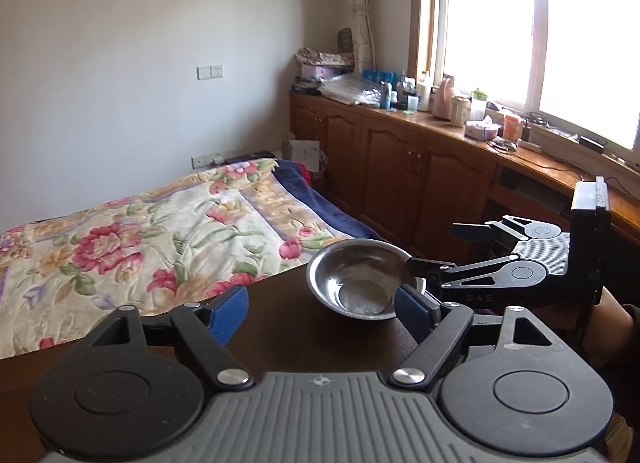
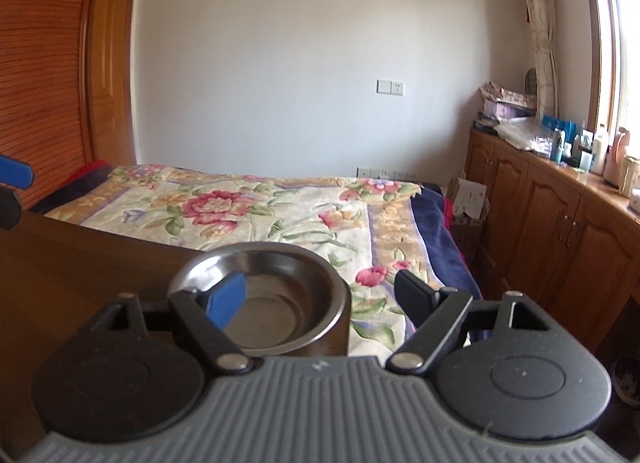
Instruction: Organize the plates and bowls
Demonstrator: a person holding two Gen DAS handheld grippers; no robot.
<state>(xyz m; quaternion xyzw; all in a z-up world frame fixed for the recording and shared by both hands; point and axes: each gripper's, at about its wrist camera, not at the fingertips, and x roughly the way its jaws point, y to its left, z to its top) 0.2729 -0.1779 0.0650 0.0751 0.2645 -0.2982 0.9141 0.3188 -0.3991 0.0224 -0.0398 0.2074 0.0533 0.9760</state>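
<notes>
A small steel bowl (image 1: 356, 279) (image 2: 276, 303) sits at the corner of a dark wooden table (image 1: 280, 327) (image 2: 80, 271). My left gripper (image 1: 320, 313) is open just in front of the bowl, and its right blue pad (image 1: 412, 309) is near the bowl's near rim. My right gripper (image 2: 320, 297) (image 1: 432, 247) is open too and comes in from the bowl's right side. Its blue-padded finger (image 2: 228, 299) hangs over the bowl's inside, while the other finger (image 2: 412, 295) is outside the rim, past the table edge. Nothing is gripped.
A bed with a floral quilt (image 1: 132, 239) (image 2: 260, 207) lies right behind the table. Wooden cabinets (image 1: 400, 167) (image 2: 560, 223) with a cluttered top run under the window on the right. The left gripper's blue pad (image 2: 14, 175) shows at the far left edge.
</notes>
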